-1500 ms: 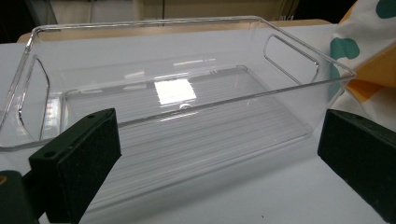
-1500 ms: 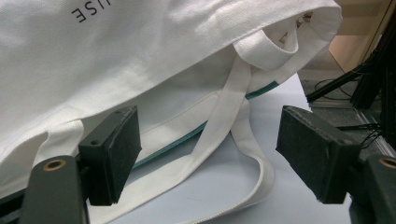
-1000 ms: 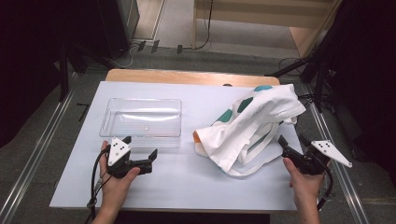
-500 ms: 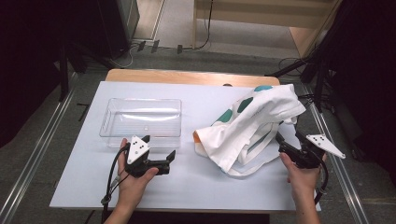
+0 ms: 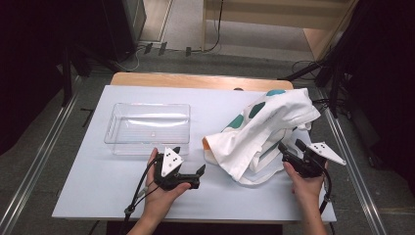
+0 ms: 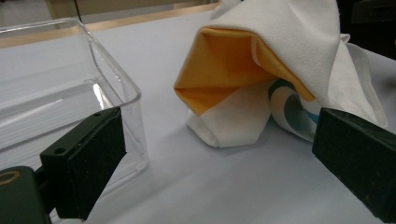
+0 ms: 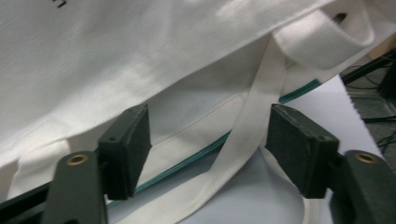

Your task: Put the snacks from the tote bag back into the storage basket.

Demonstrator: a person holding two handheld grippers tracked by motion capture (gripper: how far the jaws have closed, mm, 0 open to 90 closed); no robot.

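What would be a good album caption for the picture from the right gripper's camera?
Open black fingers straddle a white strap of the cloth tote bag lying on the pale table.

On the table (image 5: 98, 186), the clear bin (image 5: 149, 128) lies left of the cloth bag (image 5: 264, 132), seemingly apart.

Each bare hand carries black tongs: the left tongs (image 5: 197, 177) and right tongs (image 5: 289, 146) both wear a grey three-cornered plate with small dark dots on top. Blocky black jaws show round screw holes and brass-coloured pivots. A black cable trails off each.
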